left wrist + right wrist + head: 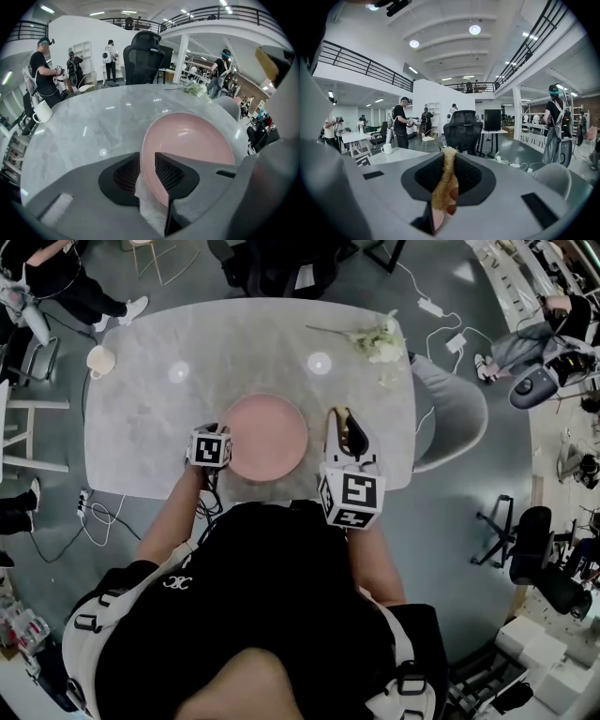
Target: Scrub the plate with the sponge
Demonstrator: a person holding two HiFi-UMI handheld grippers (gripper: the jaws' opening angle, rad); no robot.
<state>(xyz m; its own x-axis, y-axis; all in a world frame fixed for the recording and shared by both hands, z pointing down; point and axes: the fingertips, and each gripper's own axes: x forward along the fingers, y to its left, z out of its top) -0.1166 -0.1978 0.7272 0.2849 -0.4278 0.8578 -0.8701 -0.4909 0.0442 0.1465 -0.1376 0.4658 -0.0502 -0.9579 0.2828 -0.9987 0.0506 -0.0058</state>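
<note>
Jaws of left gripper nearly together, pinching near rim of pink plate; dish spreads ahead and right of them, over table; right gripper jaws pressed on sponge, which juts just past their tips; no plate ahead of them. Judgement: 2 grasps done; sponge apparently not yet on plate; all scrubbing left.

On my screen the plate is pale pink, the marble table white with grey veining, the sponge straw-yellow with a pink patch, the mug white.
</note>
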